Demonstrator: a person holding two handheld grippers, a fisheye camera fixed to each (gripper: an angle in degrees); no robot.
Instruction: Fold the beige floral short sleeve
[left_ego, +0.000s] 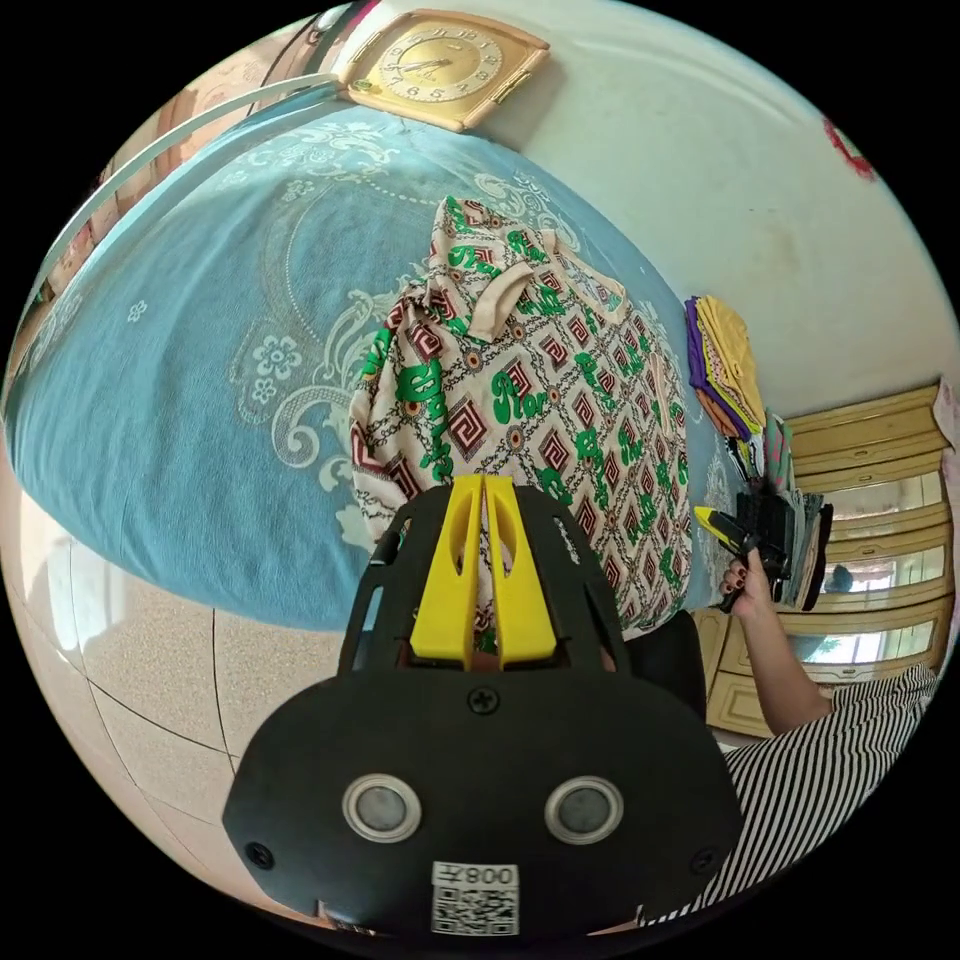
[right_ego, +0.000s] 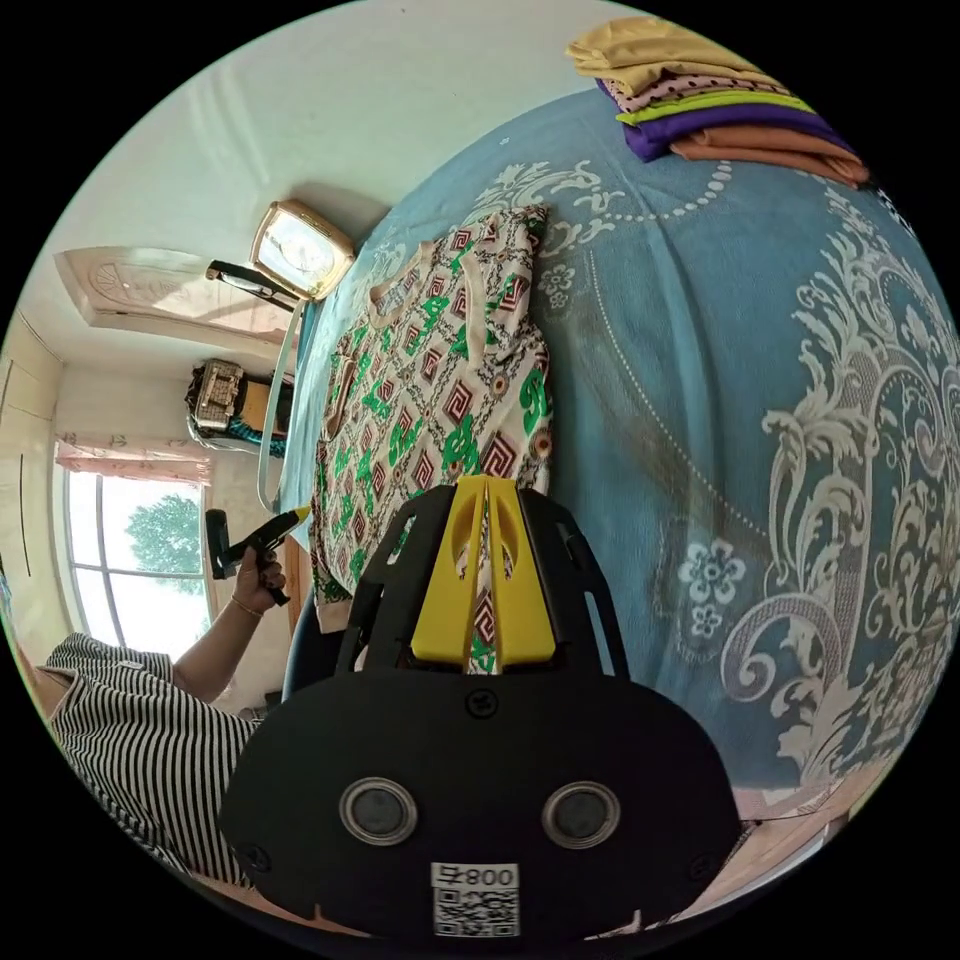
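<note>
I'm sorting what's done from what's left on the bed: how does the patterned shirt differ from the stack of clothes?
The patterned shirt lies spread out in a single piece; the stack of clothes is folded and piled. The shirt carries a busy green and maroon print on beige; the stack shows mostly plain yellow, purple and orange layers. The shirt's hem is pinched by the left tool and right tool; the stack is untouched. Both rest on the blue bedspread.

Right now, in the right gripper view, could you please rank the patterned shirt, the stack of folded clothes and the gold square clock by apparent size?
1. Beige floral short-sleeve shirt
2. Stack of folded clothes
3. Gold square clock

The shirt lies nearest the camera, which exaggerates its lead.
</note>
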